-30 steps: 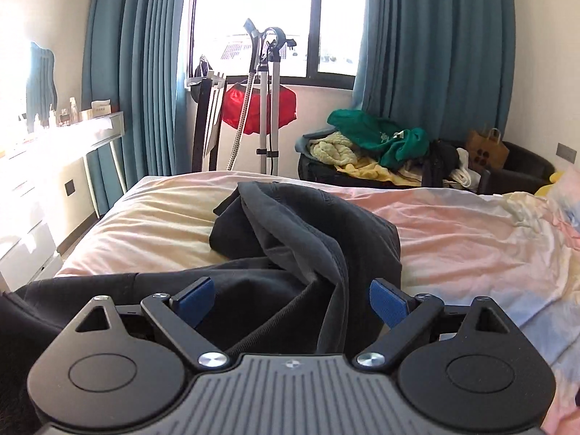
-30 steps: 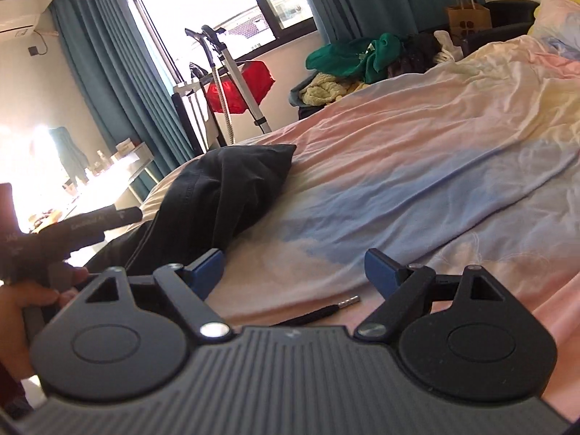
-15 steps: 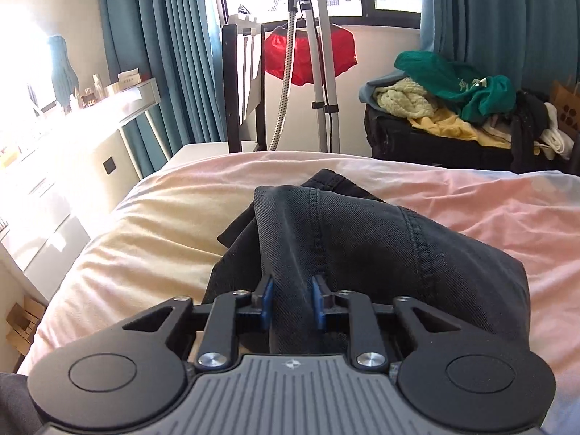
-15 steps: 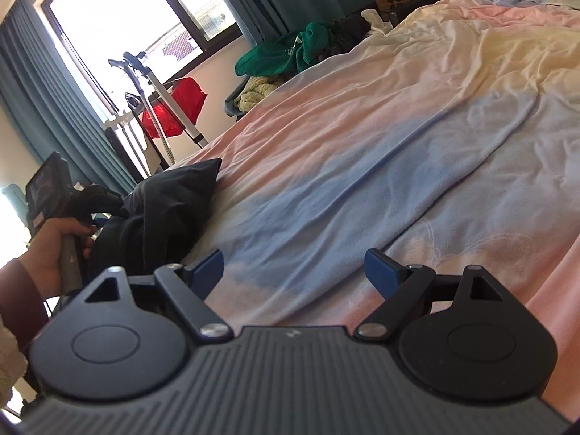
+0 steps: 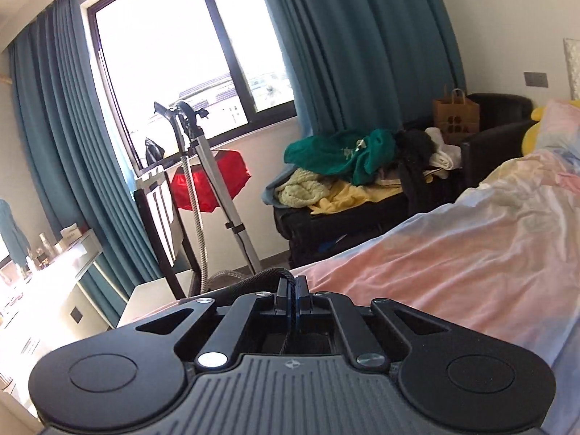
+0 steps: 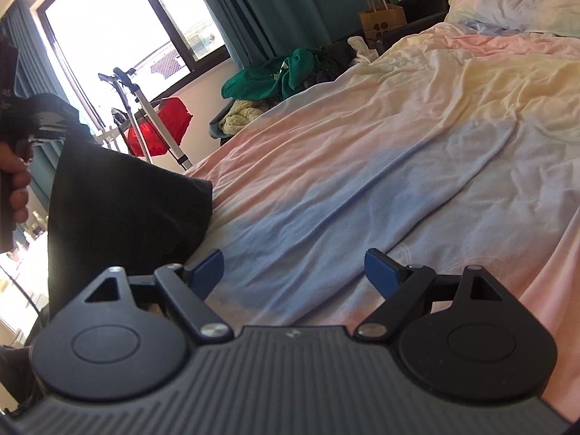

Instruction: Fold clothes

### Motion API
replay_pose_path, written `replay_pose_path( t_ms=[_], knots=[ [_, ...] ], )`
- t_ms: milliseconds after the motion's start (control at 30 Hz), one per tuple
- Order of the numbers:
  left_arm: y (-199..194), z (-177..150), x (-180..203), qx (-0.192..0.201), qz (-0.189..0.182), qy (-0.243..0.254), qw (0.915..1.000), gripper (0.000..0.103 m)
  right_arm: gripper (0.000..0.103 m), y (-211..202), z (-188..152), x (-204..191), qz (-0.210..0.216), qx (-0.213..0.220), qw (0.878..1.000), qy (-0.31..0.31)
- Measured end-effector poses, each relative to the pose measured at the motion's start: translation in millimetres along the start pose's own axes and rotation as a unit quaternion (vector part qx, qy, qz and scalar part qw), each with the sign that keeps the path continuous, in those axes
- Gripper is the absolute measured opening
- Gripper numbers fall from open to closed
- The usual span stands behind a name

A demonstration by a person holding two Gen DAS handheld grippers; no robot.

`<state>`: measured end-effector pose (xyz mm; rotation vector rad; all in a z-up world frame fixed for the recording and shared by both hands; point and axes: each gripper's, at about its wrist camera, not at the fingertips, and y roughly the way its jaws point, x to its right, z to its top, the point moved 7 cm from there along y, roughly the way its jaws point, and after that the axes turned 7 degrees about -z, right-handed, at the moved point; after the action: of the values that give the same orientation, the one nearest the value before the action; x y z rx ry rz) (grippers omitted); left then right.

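Observation:
My left gripper (image 5: pixel 291 290) is shut on a fold of dark grey denim trousers (image 5: pixel 253 279), and only a thin edge of the cloth shows above its fingers. In the right wrist view the same trousers (image 6: pixel 123 217) hang as a dark sheet from the left gripper (image 6: pixel 47 127), which a hand (image 6: pixel 14 177) holds raised at the far left; their lower part rests on the bed. My right gripper (image 6: pixel 293 268) is open just above the pastel bedsheet (image 6: pixel 362 181), with nothing between its blue pads, right beside the hanging cloth.
A heap of green, yellow and cream clothes (image 5: pixel 344 166) lies on a black case beyond the bed's far side. A garment steamer stand (image 5: pixel 203 188), a red bag (image 5: pixel 210 185) and a dark chair stand by the window. A white dresser (image 5: pixel 47 279) is at left. Pillows (image 6: pixel 507 3) lie at the bed's head.
My left gripper went from open to shut on the trousers, then lifted them off the bed and tilted up. My right gripper stayed open and moved a little along the sheet.

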<state>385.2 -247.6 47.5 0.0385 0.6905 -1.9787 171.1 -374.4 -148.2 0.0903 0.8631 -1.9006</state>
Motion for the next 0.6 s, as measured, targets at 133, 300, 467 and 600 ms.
replay_pose_path(
  t_ms=[133, 300, 467, 600],
  knots=[
    [-59.6, -26.1, 72.1, 0.004, -0.087, 0.053, 0.9948, 0.002, 0.086, -10.2, 11.2, 15.2, -0.008, 0.015, 0.999, 0.029],
    [-98.2, -118.5, 113.9, -0.029, -0.152, 0.01, 0.988, 0.002, 0.086, -19.0, 23.0, 30.9, -0.012, 0.029, 0.998, 0.057],
    [-119.5, -196.7, 118.4, -0.031, -0.158, -0.025, 0.9866, 0.003, 0.086, -14.8, 18.7, 36.7, 0.009, 0.011, 0.997, 0.07],
    [-152.5, -233.8, 110.4, -0.014, -0.166, -0.056, 0.9845, 0.018, 0.087, -18.1, 12.9, 27.2, 0.052, 0.003, 0.997, 0.061]
  ],
)
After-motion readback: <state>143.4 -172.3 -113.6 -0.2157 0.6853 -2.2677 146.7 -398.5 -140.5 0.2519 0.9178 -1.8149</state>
